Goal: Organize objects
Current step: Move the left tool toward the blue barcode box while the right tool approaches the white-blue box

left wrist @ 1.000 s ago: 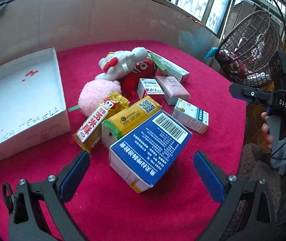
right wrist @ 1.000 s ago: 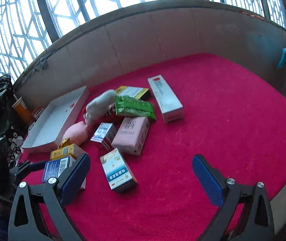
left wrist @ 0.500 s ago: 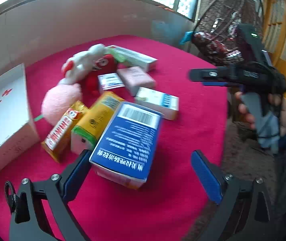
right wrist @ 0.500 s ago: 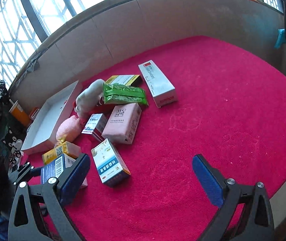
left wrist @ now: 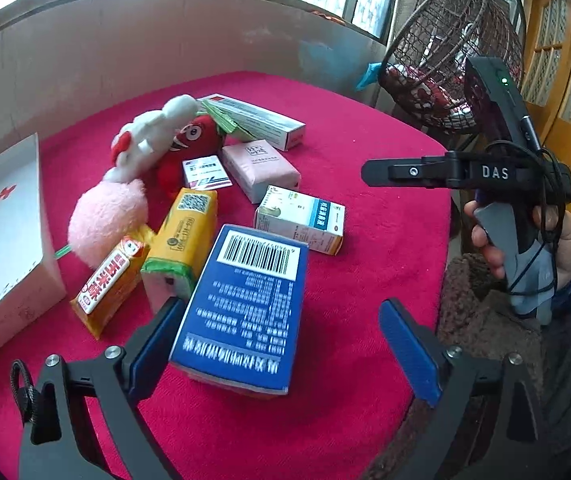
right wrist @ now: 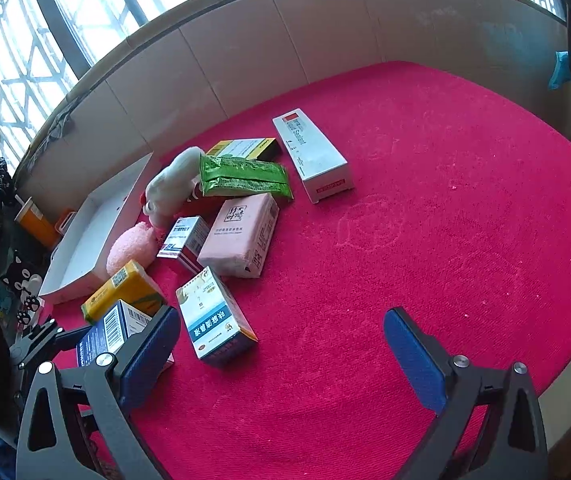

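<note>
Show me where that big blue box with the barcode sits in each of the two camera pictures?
Left wrist view: the blue box lies low in the centre, between the left tool's open fingers.
Right wrist view: it peeks out at lower left, partly behind the right tool's finger.
Shared landmark: the yellow box right beside it.

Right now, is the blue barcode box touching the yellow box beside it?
Cannot tell. In the left wrist view the blue barcode box overlaps the yellow box, hiding any gap; the right wrist view shows them close but unclear.
</note>
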